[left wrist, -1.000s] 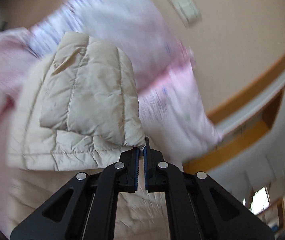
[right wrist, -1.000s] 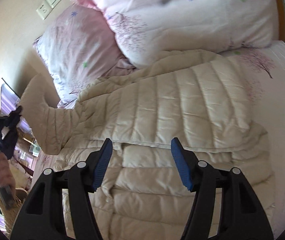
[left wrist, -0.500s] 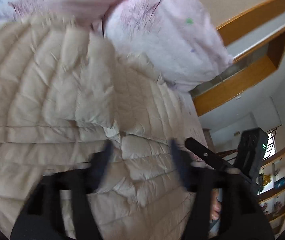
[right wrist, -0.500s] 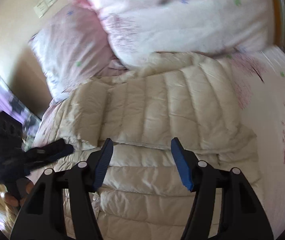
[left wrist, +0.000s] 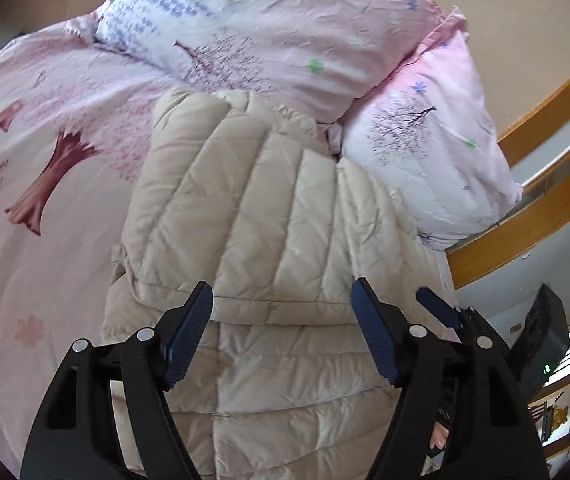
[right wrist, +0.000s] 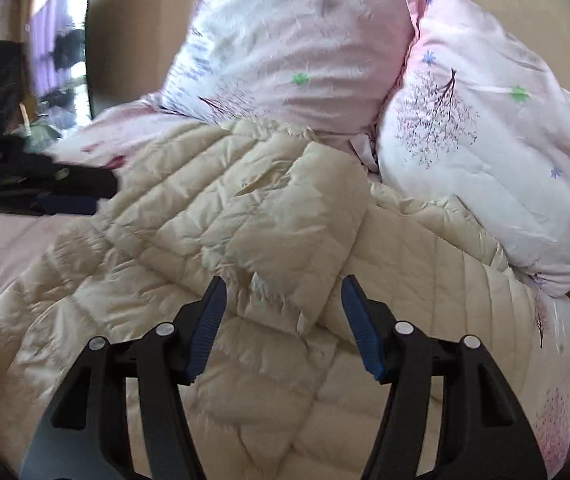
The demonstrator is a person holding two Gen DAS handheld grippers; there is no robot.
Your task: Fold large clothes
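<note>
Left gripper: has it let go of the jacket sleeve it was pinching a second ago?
Yes. The left gripper now stands open, and the sleeve lies folded across the beige jacket, below the pillows.

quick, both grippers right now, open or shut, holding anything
left gripper: open, holding nothing, above the beige puffer jacket.
right gripper: open, jaws closing, a folded-over flap of the jacket between them, not yet pinched.

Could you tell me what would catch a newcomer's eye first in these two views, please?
A big cream puffer jacket fills the middle of both views, spread on a pink bed sheet printed with trees, one sleeve folded across its body. Two plump flowered pillows lean behind its far end. The left tool hangs open over the jacket; the right tool is closing, its blue pads either side of the sleeve's cuff, not yet pressing.
</note>
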